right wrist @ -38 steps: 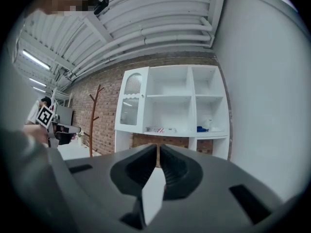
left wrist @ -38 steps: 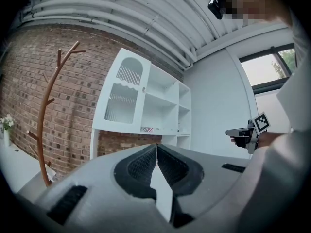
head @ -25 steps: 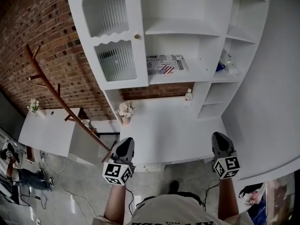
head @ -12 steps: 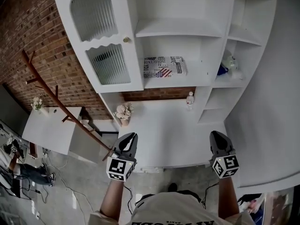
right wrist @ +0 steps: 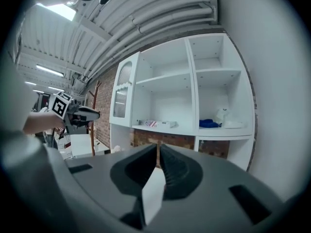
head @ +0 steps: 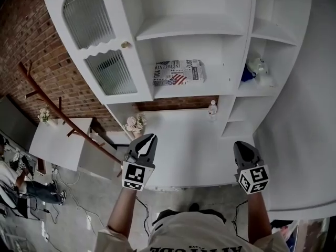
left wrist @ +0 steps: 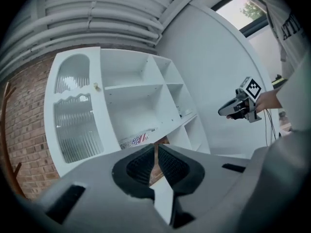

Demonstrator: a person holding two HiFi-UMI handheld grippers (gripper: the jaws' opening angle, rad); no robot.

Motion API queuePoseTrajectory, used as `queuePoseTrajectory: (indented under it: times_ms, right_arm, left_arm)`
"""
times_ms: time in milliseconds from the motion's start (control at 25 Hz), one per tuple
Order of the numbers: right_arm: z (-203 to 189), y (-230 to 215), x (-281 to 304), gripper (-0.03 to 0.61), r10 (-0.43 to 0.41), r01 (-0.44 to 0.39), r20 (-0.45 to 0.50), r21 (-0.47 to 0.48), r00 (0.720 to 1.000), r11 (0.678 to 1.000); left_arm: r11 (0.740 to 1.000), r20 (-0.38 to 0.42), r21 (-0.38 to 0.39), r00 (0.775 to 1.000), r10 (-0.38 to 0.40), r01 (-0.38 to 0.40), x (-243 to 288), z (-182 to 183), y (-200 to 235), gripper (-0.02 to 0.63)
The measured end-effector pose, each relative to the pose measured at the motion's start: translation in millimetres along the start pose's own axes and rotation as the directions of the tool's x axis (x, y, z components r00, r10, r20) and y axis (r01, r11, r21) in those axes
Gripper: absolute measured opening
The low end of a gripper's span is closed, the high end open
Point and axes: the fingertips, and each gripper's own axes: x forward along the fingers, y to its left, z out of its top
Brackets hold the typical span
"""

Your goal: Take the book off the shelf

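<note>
Nearest, at 7 o'clock in the head view: the left gripper [head: 151, 138] [left wrist: 156, 145], fingers clenched together with nothing between them. At 5 o'clock, about level with it: the right gripper [head: 242, 145] [right wrist: 159, 145], fingers also pressed shut and empty. Both held by bare forearms at the near edge of the white worktop [head: 184, 148], well apart from each other.

Further in, on the worktop: a small pot of pale flowers [head: 132, 124] at 10 o'clock of the left fingers, and a small white figurine [head: 211, 108] near the back, at 11 o'clock of the right fingers.

Above and behind the worktop: the white shelf unit [head: 202, 26]. Lying flat on its lower middle shelf: the book [head: 177, 72] [left wrist: 135, 140] [right wrist: 151, 123], cover with printed text and a flag motif. Placed at about 1 o'clock from the left fingers and about 11 o'clock from the right ones in the head view, well apart from both. Showing just above the closed fingertips in each gripper view, far behind them.

At 9 o'clock of the book: a cabinet door with ribbed glass [head: 107, 70]. At 3 o'clock, in the next compartment: a blue thing [head: 247, 75] beside a white thing [head: 261, 70], too small to identify.

Farthest, at 9 o'clock: a brick wall [head: 37, 41] and a brown wooden rack [head: 63, 117].
</note>
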Motion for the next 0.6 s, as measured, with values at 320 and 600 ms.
queuePoseTrajectory:
  times_ms: [320, 600]
  right_arm:
    - [-3.1, -2.2, 3.7, 0.038, 0.003, -0.002, -0.01, 0.033, 1.0, 0.999]
    - [0.2, -0.7, 11.9, 0.038, -0.033, 0.033, -0.007, 0.042, 0.999, 0.999]
  left_arm:
    - [0.991, -0.001, 0.124, 0.998, -0.057, 0.057, 37.1, 31.1, 2.1, 0.028]
    - [0.963, -0.028, 0.226, 0.989, -0.142, 0.144, 84.3, 35.5, 3.7, 0.029]
